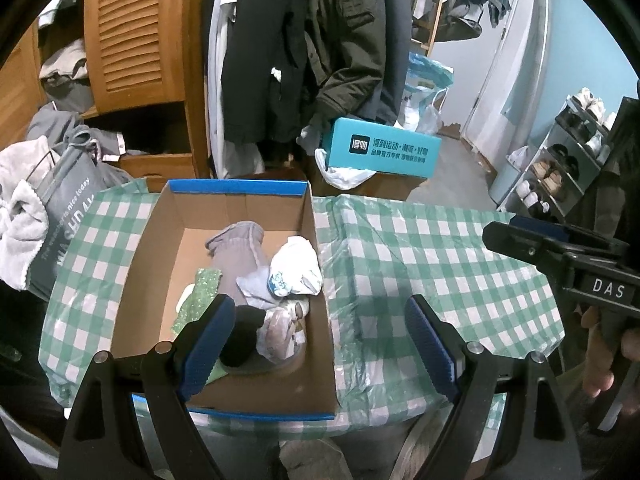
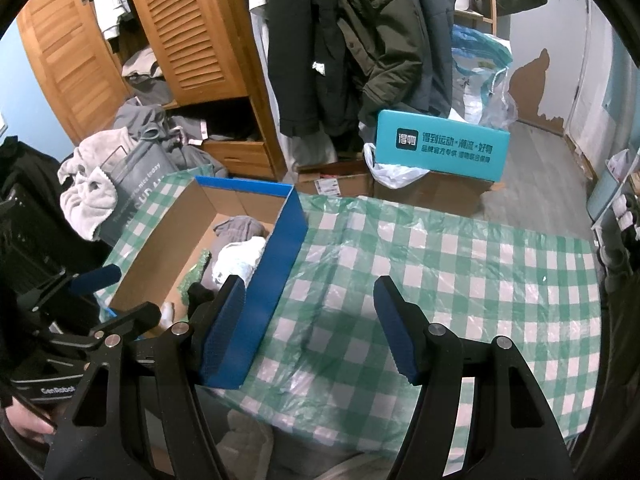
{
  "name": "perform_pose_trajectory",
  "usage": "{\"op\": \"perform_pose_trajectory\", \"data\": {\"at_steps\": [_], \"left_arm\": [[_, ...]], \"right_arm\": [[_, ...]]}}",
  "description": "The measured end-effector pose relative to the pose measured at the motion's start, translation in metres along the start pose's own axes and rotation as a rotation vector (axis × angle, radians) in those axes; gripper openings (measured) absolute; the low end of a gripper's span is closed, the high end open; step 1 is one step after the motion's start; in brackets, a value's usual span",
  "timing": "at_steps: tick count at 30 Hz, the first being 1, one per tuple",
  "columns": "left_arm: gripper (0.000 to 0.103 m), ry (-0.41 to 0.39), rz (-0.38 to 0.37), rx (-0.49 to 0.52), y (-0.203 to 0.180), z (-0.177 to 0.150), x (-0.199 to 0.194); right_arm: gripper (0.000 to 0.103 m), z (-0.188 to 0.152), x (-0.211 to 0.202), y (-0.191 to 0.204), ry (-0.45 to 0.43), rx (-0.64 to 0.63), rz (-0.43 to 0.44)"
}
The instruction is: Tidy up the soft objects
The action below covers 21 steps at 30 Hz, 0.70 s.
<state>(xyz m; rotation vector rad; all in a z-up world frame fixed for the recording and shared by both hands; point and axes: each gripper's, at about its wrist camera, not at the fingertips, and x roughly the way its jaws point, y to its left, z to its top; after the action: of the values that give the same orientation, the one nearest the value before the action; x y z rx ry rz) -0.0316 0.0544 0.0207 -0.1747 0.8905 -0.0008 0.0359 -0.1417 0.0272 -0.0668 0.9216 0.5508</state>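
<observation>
An open cardboard box (image 1: 316,216) with a blue rim sits on the left part of the green-checked table. Inside lie a grey cloth (image 1: 240,252), a white bundled cloth (image 1: 296,268), a black sock (image 1: 242,336), a green glittery piece (image 1: 204,284) and a plastic-wrapped item (image 1: 280,332). My left gripper (image 1: 320,344) hangs open above the box's near right corner, nothing between its pads. My right gripper (image 2: 310,328) is open over the bare tablecloth (image 2: 400,264). Its left finger (image 2: 224,320) stands next to the box's blue outer wall (image 2: 280,256).
A teal carton (image 2: 440,150) rests on cardboard boxes behind the table. Coats (image 2: 360,40) hang beyond it. A grey laundry bag (image 1: 68,208) with a pale towel (image 1: 16,208) stands left of the table, by a wooden wardrobe (image 1: 136,32). A shoe rack (image 1: 560,160) stands on the right.
</observation>
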Motion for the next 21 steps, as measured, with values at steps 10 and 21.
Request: {"op": "perform_pose_trajectory", "data": {"at_steps": [10, 21], "left_arm": [[0.088, -0.016, -0.004, 0.019, -0.0048, 0.0017, -0.0061], [0.088, -0.008, -0.025, 0.02, -0.0063, 0.0053, -0.0069]], "right_arm": [[0.066, 0.0001, 0.0001, -0.0011, 0.0, 0.002, 0.003], [0.066, 0.001, 0.0006, -0.0009, 0.001, 0.003, 0.004]]}}
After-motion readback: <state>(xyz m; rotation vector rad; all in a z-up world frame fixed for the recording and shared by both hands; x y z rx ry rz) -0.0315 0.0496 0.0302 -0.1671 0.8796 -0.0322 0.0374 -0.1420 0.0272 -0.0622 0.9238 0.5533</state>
